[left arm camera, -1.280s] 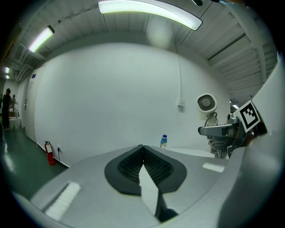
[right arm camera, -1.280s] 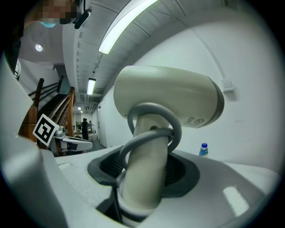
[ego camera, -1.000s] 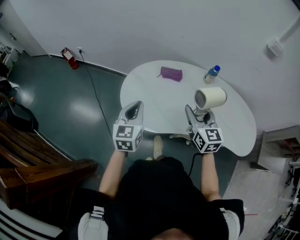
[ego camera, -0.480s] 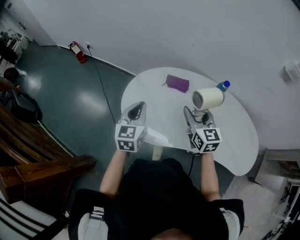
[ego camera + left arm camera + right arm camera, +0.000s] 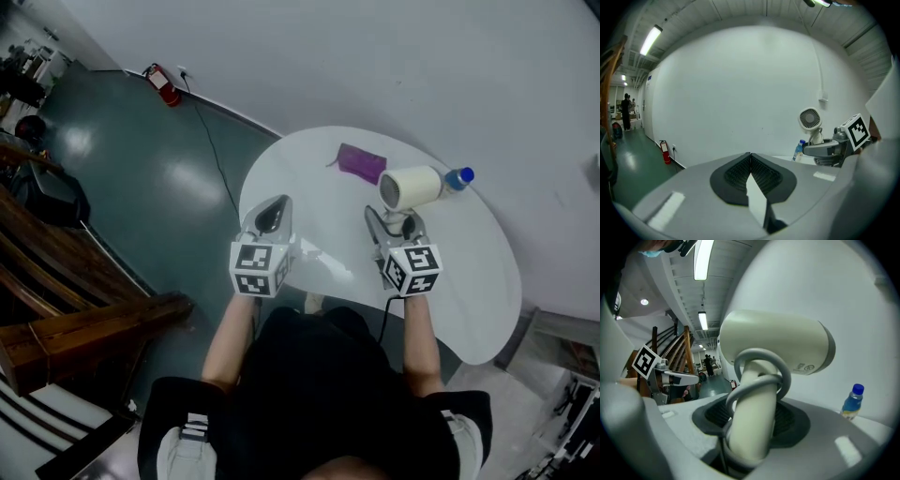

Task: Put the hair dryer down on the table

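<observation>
head view: hair dryer [image 5: 410,187] handle hid behind right tongs [image 5: 392,223] | bottle [image 5: 459,177] at hair dryer's 3 o'clock, part-hid by barrel | purple thing [image 5: 362,162] at 11 o'clock, too small to ID | right gripper view: handle's lower end hid inside tongs

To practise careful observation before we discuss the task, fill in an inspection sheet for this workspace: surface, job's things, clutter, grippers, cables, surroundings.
Surface: white rounded table, mostly bare.
Job's things: hair dryer, cream, held upright by its handle above the table, barrel level; not yet laid down.
Clutter: purple pouch and water bottle with a blue cap, both at the far edge.
Grippers: left hand-held gripper shut, nothing between its jaws; right hand-held gripper shut on the hair dryer's handle.
Cables: grey cord looped round the handle; black cable lying across the floor.
Surroundings: green floor, fire extinguisher by the white wall, wooden stairs.
</observation>
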Demonstrator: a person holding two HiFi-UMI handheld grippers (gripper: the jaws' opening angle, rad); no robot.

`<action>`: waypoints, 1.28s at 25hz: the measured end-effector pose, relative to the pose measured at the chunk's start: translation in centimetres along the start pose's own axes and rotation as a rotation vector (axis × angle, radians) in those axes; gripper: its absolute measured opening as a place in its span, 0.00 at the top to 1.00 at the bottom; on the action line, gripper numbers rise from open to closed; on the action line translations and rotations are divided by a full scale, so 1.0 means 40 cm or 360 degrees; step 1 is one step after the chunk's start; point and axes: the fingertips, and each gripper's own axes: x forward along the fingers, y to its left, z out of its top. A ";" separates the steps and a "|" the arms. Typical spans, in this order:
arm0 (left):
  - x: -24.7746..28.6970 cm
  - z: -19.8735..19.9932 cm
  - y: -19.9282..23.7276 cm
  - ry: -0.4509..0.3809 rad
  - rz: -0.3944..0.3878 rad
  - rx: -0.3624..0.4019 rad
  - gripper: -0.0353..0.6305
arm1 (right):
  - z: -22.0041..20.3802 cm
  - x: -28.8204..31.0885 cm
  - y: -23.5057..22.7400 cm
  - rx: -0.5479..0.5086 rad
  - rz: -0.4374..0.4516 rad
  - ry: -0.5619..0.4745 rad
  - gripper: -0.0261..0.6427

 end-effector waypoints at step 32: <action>0.004 -0.332 0.166 0.0369 0.0197 -0.0227 0.94 | -0.384 0.285 0.206 -0.0117 0.0449 0.0667 0.61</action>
